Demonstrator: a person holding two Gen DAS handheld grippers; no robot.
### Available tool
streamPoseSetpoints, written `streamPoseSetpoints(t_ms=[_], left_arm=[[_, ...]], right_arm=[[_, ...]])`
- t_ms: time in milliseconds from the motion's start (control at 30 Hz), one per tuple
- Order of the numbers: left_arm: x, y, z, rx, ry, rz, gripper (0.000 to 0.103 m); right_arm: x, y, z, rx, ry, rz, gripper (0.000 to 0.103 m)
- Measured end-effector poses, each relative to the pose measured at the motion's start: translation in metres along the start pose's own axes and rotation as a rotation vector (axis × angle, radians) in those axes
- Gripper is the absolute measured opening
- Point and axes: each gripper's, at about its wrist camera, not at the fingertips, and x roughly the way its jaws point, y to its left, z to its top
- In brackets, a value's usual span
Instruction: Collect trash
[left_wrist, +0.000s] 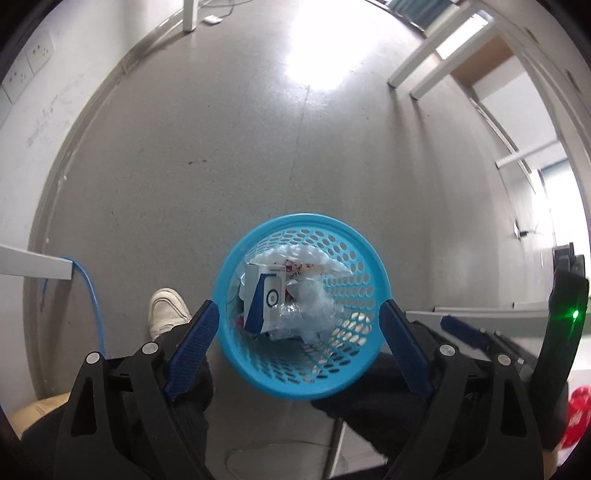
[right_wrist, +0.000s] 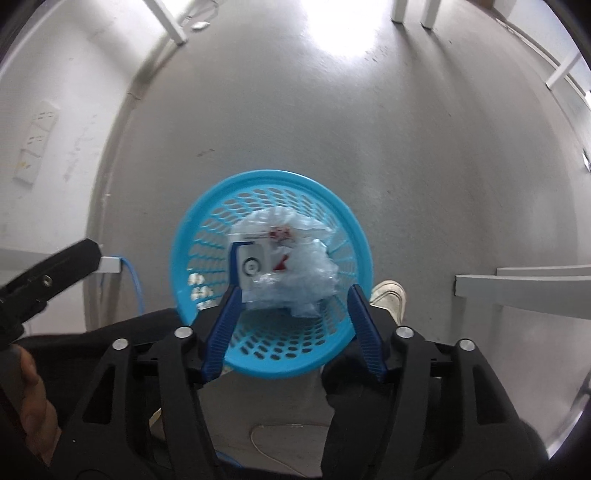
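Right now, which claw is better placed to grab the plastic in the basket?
Probably right. The right claw is open with the crumpled plastic framed between its fingers, inside the basket. The left claw, also open, straddles the whole basket.

Both wrist views look steeply down at the grey floor (left_wrist: 258, 155), fisheye. Left wrist view sits above the blue basket (left_wrist: 369, 254), its fingers (left_wrist: 192, 343) straddling the rim. Right wrist view looks from just beside it, closer, slightly blurred. Shared: basket, trash inside (right_wrist: 291, 262), floor, white shoe (right_wrist: 388, 295), wall sockets (left_wrist: 26, 70).
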Motion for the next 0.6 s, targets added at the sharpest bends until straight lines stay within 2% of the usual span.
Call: streamPoseSetpoints(t_ms=[100,167,267,433,533,600], left_arm=[[-0.021,-0.003,-0.017,0.066,-0.032,0.023,0.087],[-0.028,-0.006,-0.019,0.075,-0.042,0.017,0.087],[-0.045,-0.007,-0.033,0.108,-0.067,0.015,0.087],[-0.067,-0.003,-0.052,0.156,-0.118,0.02,0.094],[-0.075,0.0,-0.061,0.147,-0.096,0.002,0.097],[-0.079,0.0,-0.066,0.152,-0.08,-0.007,0.097]], right_arm=[[-0.019,0.004,-0.014,-0.018,-0.028,0.024,0.059],[-0.033,0.007,-0.025,-0.037,-0.047,0.044,0.061],[-0.056,0.01,-0.042,-0.081,-0.079,0.049,0.067],[-0.088,0.009,-0.065,-0.109,-0.112,0.064,0.082],[-0.108,0.002,-0.079,-0.099,-0.134,0.106,0.091],[-0.12,-0.003,-0.09,-0.091,-0.15,0.132,0.094]])
